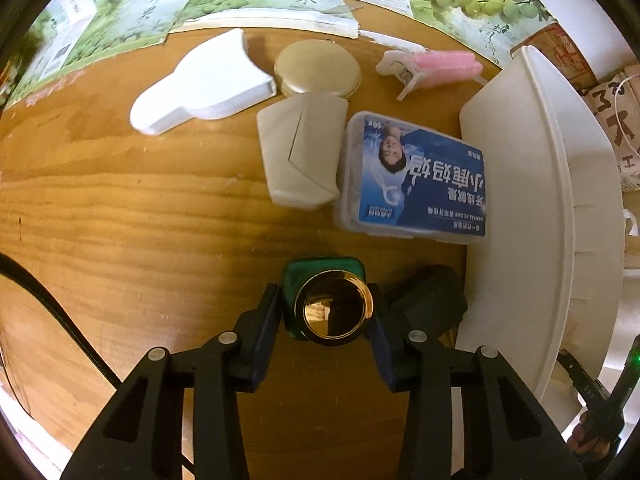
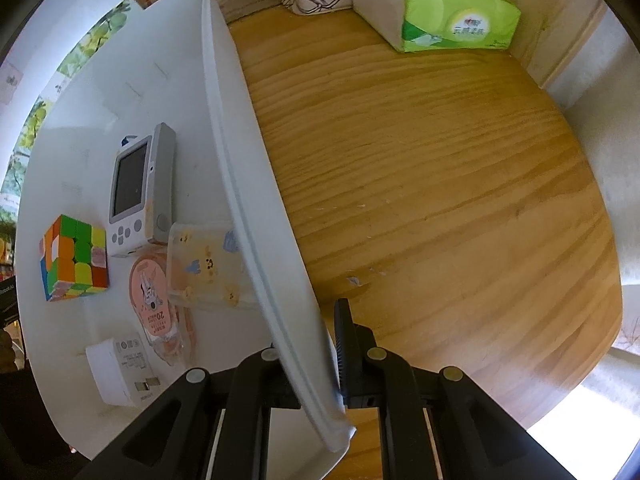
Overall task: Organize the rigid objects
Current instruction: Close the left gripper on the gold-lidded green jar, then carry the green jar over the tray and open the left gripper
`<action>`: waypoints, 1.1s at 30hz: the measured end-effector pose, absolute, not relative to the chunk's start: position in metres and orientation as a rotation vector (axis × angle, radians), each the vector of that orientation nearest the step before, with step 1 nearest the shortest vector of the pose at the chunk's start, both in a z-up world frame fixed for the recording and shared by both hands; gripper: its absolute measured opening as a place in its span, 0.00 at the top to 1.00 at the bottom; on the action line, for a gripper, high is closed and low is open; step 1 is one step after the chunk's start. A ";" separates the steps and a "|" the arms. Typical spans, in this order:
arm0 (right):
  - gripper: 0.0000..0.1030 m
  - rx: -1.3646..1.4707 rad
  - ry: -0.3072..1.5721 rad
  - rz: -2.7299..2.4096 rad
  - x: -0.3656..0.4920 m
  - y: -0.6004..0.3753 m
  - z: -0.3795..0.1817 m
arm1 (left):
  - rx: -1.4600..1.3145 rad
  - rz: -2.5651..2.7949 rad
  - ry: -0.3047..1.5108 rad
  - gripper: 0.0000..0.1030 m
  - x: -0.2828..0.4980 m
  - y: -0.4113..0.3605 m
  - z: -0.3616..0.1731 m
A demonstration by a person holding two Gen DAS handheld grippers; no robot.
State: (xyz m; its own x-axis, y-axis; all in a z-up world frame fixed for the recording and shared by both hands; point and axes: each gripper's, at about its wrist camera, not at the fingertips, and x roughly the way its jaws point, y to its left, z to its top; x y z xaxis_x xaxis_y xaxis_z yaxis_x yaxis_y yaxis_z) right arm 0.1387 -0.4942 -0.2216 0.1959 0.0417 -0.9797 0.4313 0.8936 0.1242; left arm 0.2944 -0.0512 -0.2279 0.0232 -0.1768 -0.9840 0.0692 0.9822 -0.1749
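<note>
A small green bottle (image 1: pixel 297 277) with a shiny gold cap (image 1: pixel 334 309) stands on the wooden table (image 1: pixel 140 220). My left gripper (image 1: pixel 325 304) points straight down over it and is shut on it, one pad on either side of the cap. To the right stands a white bin (image 1: pixel 540 200). My right gripper (image 2: pixel 316 344) is shut on the bin's wall (image 2: pixel 240 184), with one finger inside and one outside. Inside the bin lie a colour cube (image 2: pixel 74 256), a small game device (image 2: pixel 138 192), a clear cartoon case (image 2: pixel 208 268), a pink tape roll (image 2: pixel 150 296) and a white charger (image 2: pixel 120 372).
Beyond the bottle lie a blue dental floss box (image 1: pixel 416 180), a cream case (image 1: pixel 300 152), a round gold compact (image 1: pixel 318 66), a flat white piece (image 1: pixel 190 88) and a pink-and-white item (image 1: pixel 432 66). A dark object (image 1: pixel 432 300) sits beside the bottle. A green tissue pack (image 2: pixel 452 4) stands at the far edge.
</note>
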 end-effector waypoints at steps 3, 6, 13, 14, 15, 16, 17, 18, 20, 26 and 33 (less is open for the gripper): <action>0.90 0.399 1.368 -0.267 0.146 -0.490 -0.222 | -0.115 -0.176 1.533 0.57 0.287 -0.047 -0.223; 0.90 0.377 1.382 -0.241 0.151 -0.486 -0.222 | -0.140 -0.162 1.516 0.57 0.278 -0.045 -0.218; 0.90 0.314 1.410 -0.179 0.161 -0.473 -0.223 | -0.145 -0.132 1.476 0.57 0.250 -0.047 -0.203; 0.90 0.308 1.412 -0.171 0.162 -0.471 -0.223 | -0.146 -0.126 1.470 0.57 0.246 -0.047 -0.201; 0.90 0.299 1.415 -0.161 0.163 -0.469 -0.223 | -0.153 -0.122 1.460 0.57 0.241 -0.047 -0.198; 0.90 0.288 1.418 -0.149 0.164 -0.467 -0.223 | -0.160 -0.117 1.452 0.57 0.237 -0.048 -0.192; 0.90 0.278 1.420 -0.140 0.163 -0.465 -0.223 | -0.166 -0.111 1.444 0.57 0.233 -0.050 -0.189; 0.90 0.265 1.424 -0.128 0.164 -0.466 -0.224 | -0.172 -0.104 1.433 0.57 0.227 -0.051 -0.185; 0.90 0.245 1.430 -0.113 0.166 -0.462 -0.225 | -0.187 -0.102 1.407 0.57 0.218 -0.052 -0.177; 0.90 0.185 1.441 -0.050 0.169 -0.451 -0.226 | -0.198 -0.142 1.278 0.57 0.197 -0.057 -0.155; 0.90 0.108 1.453 0.020 0.167 -0.434 -0.232 | -0.223 -0.212 1.091 0.57 0.172 -0.084 -0.126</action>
State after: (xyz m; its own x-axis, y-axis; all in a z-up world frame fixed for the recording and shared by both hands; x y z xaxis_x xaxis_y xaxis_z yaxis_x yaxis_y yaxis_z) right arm 0.1667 -0.4340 -0.2323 0.1183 0.0791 -0.9898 0.0523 0.9949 0.0857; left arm 0.1717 -0.0838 -0.1263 0.4456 -0.2787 -0.8507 0.0604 0.9575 -0.2821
